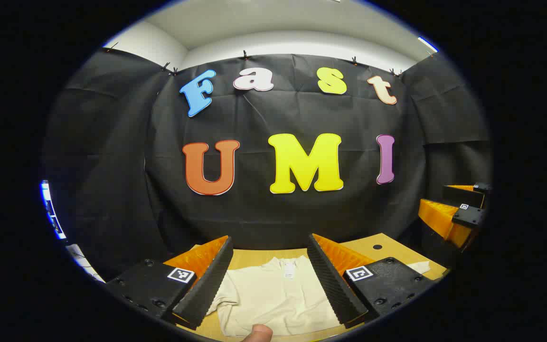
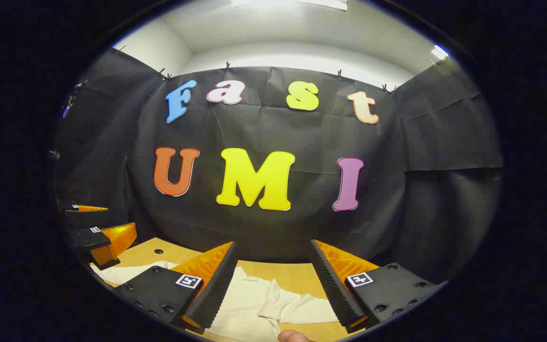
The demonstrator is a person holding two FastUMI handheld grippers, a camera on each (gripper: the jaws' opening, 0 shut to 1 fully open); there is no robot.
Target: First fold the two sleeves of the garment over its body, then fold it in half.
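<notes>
Fingertip [image 1: 257, 332] of a person pokes up at the bottom edge of the left gripper view, just in front of a cream shirt [image 1: 273, 297] spread on a wooden table [image 1: 387, 249]. Another fingertip [image 2: 295, 336] sits at the bottom edge of the right gripper view.

Left gripper [image 1: 271, 280] hangs above the shirt with its jaws spread wide and nothing between them; the shirt's body and its neck tag [image 1: 288, 270] lie in the gap below, and 1 sleeve [image 1: 219, 301] bunches toward the left finger. Whether the fingers touch the cloth cannot be told.

Right gripper [image 2: 271, 285] is likewise held with jaws spread apart and empty. Below it lies the shirt [image 2: 245, 304] with a sleeve [image 2: 302, 306] stretched out to the right over the table [image 2: 297, 275]. More of the cream cloth [image 2: 121, 271] reaches left toward the left gripper [image 2: 107, 237], which shows at that view's left edge; the right gripper [image 1: 454, 213] shows at the right edge of the left gripper view.

No containers stand on the table. Its top is light wood with 1 small round hole [image 1: 377, 247] near a back corner, seen also in the right gripper view [image 2: 158, 251]. Black cloth [image 1: 278, 209] hangs behind the table as the booth's wall, clipped along its top edge, with a white wall [image 2: 297, 52] and ceiling above it.
</notes>
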